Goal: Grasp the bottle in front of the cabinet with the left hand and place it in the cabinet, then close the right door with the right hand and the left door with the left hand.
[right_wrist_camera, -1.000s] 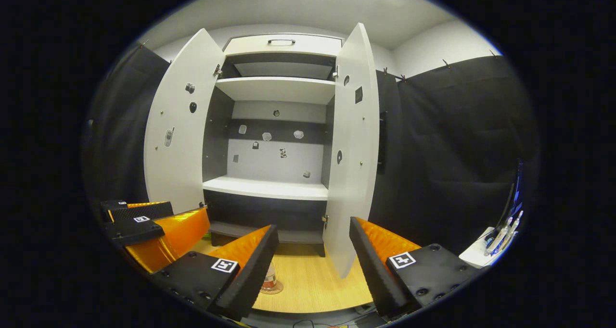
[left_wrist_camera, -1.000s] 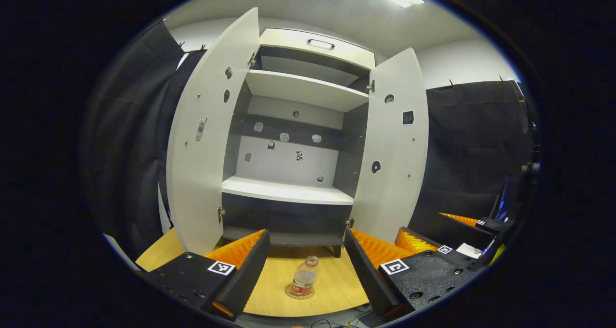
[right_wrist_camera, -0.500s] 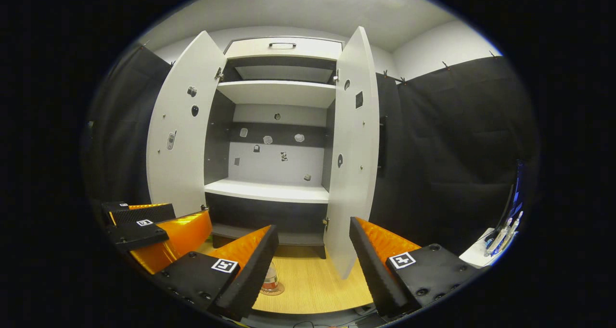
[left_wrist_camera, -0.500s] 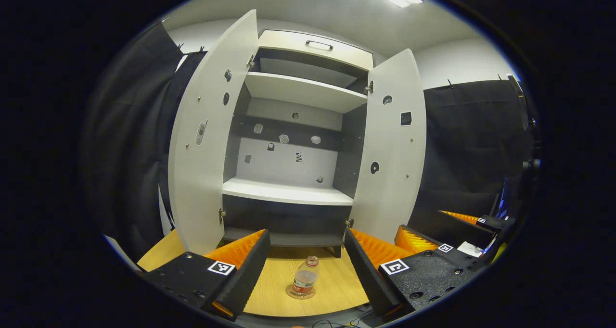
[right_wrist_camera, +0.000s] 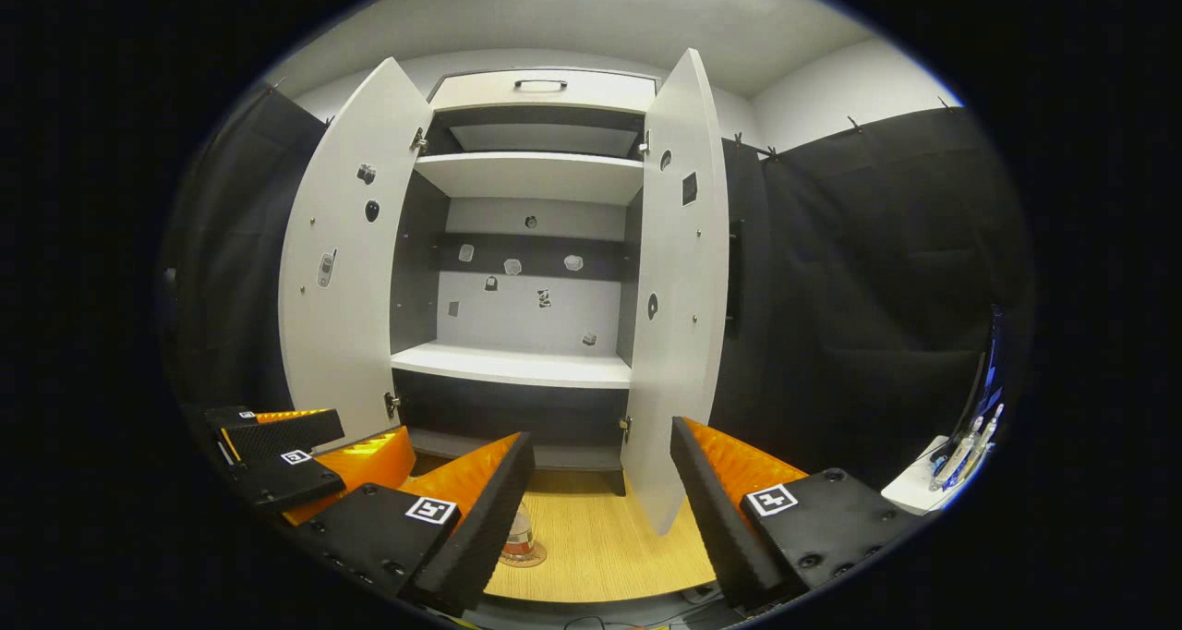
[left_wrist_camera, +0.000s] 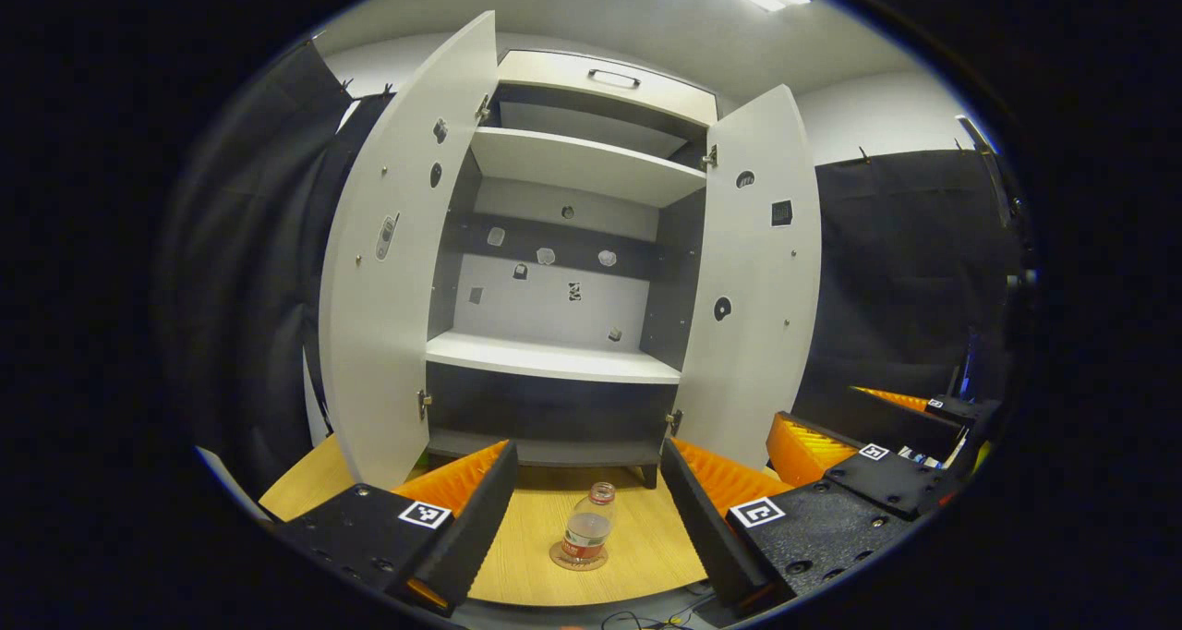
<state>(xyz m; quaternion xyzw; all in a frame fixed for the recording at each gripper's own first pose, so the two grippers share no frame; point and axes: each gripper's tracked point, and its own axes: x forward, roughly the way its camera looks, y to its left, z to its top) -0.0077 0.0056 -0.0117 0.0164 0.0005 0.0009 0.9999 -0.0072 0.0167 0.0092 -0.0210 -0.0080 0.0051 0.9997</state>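
A small clear bottle (left_wrist_camera: 588, 530) with a red label and red cap stands upright on a round coaster on the wooden table (left_wrist_camera: 522, 565), in front of the white cabinet (left_wrist_camera: 545, 357). Both cabinet doors hang open: the left door (left_wrist_camera: 388, 270) and the right door (left_wrist_camera: 753, 279). My left gripper (left_wrist_camera: 586, 453) is open, its fingers either side of the bottle but short of it. My right gripper (right_wrist_camera: 600, 438) is open and holds nothing. In the right gripper view the bottle (right_wrist_camera: 520, 542) is half hidden behind a finger (right_wrist_camera: 471, 528), and the right door (right_wrist_camera: 679, 316) stands edge-on ahead.
A closed drawer with a handle (left_wrist_camera: 614, 78) tops the cabinet, above an upper shelf (left_wrist_camera: 582, 163). Black cloth walls flank the cabinet. A white object with pens (right_wrist_camera: 937, 478) lies at the far right. The left gripper (right_wrist_camera: 295, 454) appears low at the left in the right gripper view.
The left gripper has shifted slightly towards the bottle and cabinet. Seen from the right gripper view it has sunk lower and further right. The bottle and doors have not moved.
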